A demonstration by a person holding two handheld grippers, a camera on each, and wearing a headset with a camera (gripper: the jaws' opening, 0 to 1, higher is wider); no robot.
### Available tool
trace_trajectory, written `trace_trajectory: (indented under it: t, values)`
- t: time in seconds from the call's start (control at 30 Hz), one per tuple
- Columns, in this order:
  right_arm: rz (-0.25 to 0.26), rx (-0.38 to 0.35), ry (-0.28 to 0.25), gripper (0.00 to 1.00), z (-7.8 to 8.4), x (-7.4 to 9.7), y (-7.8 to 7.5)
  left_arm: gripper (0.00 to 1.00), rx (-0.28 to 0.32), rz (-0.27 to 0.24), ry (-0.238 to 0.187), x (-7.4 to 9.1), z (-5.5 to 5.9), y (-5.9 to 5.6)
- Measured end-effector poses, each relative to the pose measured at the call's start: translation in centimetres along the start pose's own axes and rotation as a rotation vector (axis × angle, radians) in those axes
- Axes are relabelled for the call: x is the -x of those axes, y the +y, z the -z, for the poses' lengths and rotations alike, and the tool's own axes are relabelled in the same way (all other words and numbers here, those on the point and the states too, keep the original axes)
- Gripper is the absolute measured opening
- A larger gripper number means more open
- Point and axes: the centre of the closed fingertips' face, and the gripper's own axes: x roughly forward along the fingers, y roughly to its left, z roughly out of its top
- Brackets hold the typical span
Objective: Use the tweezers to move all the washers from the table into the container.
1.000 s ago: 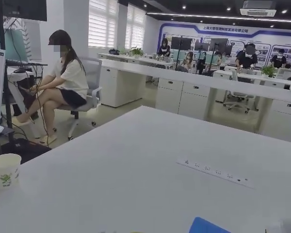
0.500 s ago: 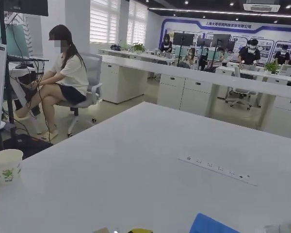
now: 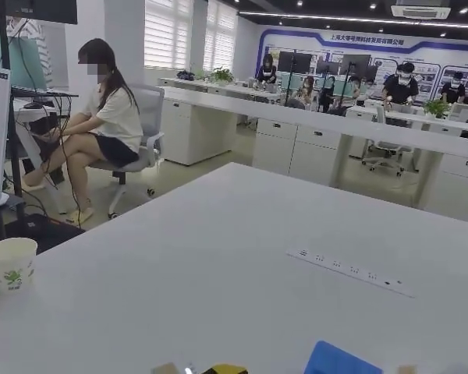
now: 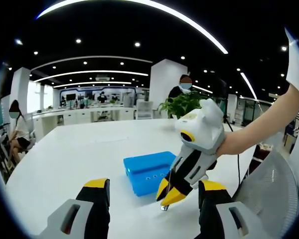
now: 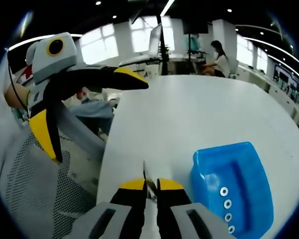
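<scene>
1. White tabletop (image 3: 218, 257) stretches ahead of you through an open-plan office. In the head view a paper cup (image 3: 12, 263) stands at 9 o'clock and a power strip (image 3: 349, 273) lies at 3 o'clock.
2. Your left gripper (image 4: 154, 185) is held low over the near part of the table, its jaws spread wide with nothing between them. In the right gripper view it sits at 10 o'clock, rolled onto its side, jaws gaping.
3. Your right gripper (image 5: 150, 186) has its jaws pressed almost together. They pinch the tweezers (image 5: 146, 177), a thin metal sliver standing up from between the yellow tips.
4. In the left gripper view the right gripper comes in from 3 o'clock on your bare forearm (image 4: 259, 124), tilted down toward the table. The tweezers' point sits just beside the near corner of the blue container (image 5: 209, 169).
5. That container rests on the table at 4 o'clock in the right gripper view, and four washers (image 5: 224, 191) lie in a row inside it.
6. In the head view the container is cut off at 5 o'clock, with one corner showing.
7. At 6 o'clock a yellow tip (image 3: 222, 369) is also cropped, and you cannot tell which gripper it belongs to.
8. Something small and blurred sits at the tweezers' point in the left gripper view. You cannot tell whether it is a washer, or whether the point touches the table.
</scene>
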Motion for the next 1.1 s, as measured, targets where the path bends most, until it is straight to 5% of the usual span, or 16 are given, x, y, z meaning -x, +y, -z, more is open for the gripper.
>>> trace_trajectory:
  t: [0.17, 0.37, 0.77, 1.1]
  values:
    - [-0.003, 0.038, 0.007, 0.03, -0.2, -0.2, -0.1, 0.73, -0.004, 0.000, 0.003, 0.0, 0.1, 0.0]
    - [-0.006, -0.125, -0.028, 0.03, -0.4, 0.0, -0.9, 0.73, -0.003, -0.002, 0.003, 0.0, 0.1, 0.1]
    - [0.005, -0.175, -0.098, 0.03, -2.4, 2.1, -2.3, 0.72, -0.006, 0.003, 0.002, 0.0, 0.1, 0.0]
    - [0.015, -0.292, -0.216, 0.03, -5.0, 4.6, -3.9, 0.72, -0.007, 0.009, 0.005, 0.0, 0.1, -0.2]
